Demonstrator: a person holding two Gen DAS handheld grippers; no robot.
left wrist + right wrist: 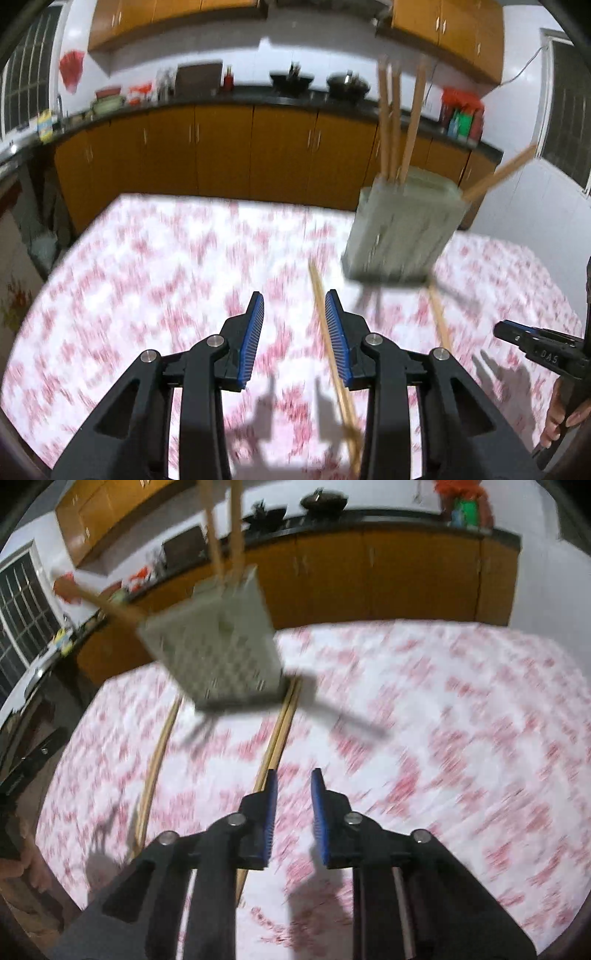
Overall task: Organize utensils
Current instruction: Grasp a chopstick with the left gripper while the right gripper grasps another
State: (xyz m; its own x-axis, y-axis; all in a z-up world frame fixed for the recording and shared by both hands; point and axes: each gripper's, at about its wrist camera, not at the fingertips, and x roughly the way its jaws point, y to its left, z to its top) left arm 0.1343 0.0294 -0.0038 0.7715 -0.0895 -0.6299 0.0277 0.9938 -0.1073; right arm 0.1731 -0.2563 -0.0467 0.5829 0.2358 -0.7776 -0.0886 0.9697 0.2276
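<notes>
Right now both hand-held grippers, left (294,299) and right (293,775), hang released; nearest the left's right finger, a loose chopstick (334,365) runs near-to-far toward the holder (402,236).

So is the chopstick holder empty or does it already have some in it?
Not empty. The grey holder has several chopsticks standing in it, one leaning out sideways. Others still lie on the tablecloth. Exact count is blurred.

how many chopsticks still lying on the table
3, perhaps more given the blur. One lies left of the holder on the tablecloth: chopstick. A touching pair runs from the holder's base toward the right hand-held gripper.
</notes>
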